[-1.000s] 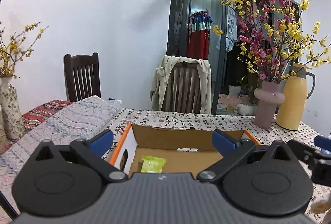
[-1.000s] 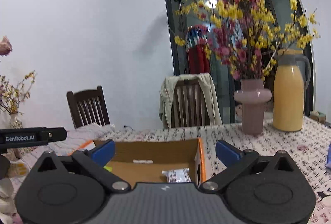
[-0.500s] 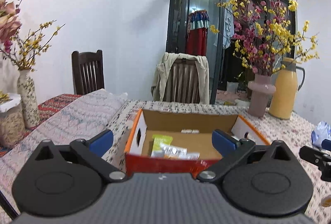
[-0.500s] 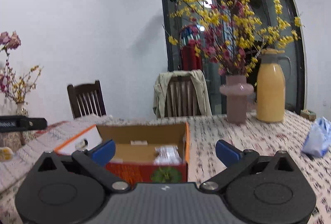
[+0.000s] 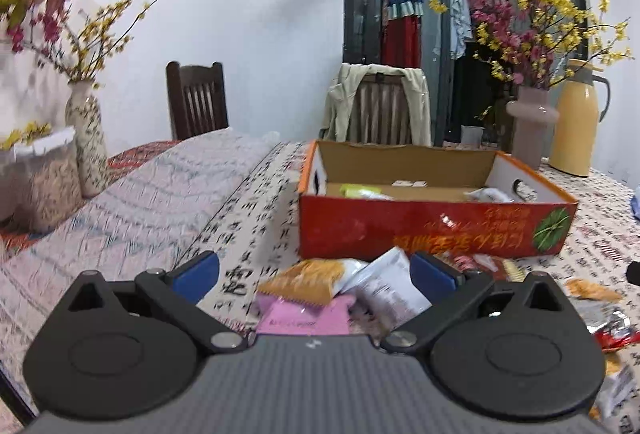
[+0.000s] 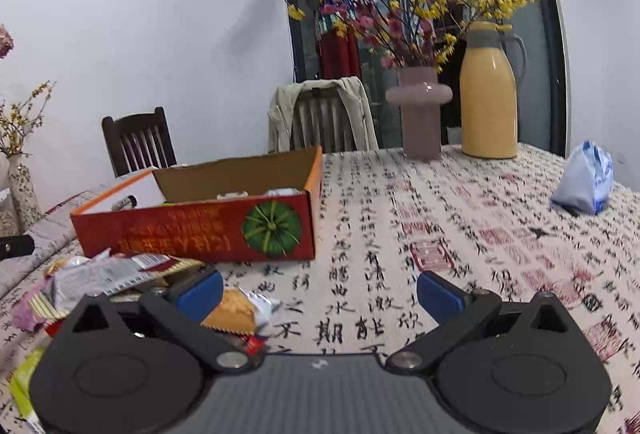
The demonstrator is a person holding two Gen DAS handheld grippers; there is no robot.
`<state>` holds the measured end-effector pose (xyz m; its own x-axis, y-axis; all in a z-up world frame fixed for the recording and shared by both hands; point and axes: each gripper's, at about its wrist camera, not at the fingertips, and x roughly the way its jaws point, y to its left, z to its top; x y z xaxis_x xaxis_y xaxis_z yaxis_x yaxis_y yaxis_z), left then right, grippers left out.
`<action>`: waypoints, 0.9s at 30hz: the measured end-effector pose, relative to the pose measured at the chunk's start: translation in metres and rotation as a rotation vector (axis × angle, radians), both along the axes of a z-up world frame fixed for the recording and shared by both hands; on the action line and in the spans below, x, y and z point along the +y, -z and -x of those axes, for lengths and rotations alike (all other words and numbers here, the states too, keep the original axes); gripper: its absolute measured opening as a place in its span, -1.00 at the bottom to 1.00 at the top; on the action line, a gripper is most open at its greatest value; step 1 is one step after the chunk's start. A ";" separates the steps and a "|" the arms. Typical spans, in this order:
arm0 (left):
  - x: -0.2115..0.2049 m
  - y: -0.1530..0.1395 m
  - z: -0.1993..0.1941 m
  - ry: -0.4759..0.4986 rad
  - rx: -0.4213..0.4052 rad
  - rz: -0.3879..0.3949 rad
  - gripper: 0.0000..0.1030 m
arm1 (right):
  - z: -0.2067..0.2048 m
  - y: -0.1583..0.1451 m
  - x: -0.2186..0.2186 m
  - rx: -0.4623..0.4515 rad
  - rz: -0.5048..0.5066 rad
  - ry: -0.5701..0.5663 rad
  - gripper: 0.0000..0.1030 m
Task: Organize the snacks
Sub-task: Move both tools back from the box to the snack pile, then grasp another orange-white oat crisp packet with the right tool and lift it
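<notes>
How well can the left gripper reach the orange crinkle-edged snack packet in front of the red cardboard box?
Probably yes. The left gripper is open, and the orange crinkle-edged snack packet lies between its fingers on top of the pile, nothing covering it.

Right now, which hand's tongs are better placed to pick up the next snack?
Left. Its open tongs already frame the orange packet and white packet. The right tongs frame mostly bare tablecloth.

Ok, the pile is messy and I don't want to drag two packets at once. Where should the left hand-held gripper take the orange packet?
Probably by its serrated near edge, coming from above. The orange packet lies flat on the pink packet, its right end touching the white packet. The left hand-held gripper is open, straddling it already, so the thin crimped edge should pinch cleanly.
</notes>
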<state>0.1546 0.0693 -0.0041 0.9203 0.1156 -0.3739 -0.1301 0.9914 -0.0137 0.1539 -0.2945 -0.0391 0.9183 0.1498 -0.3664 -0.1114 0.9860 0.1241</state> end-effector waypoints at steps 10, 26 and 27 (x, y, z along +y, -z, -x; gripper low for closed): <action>0.008 0.009 0.000 -0.016 -0.018 0.047 1.00 | -0.004 0.003 -0.004 0.001 -0.043 -0.021 1.00; 0.010 0.011 0.000 -0.013 -0.022 0.071 1.00 | -0.004 0.004 -0.003 0.003 -0.038 -0.016 1.00; 0.011 0.011 0.000 -0.013 -0.021 0.074 1.00 | -0.004 0.003 -0.002 0.000 -0.031 -0.012 1.00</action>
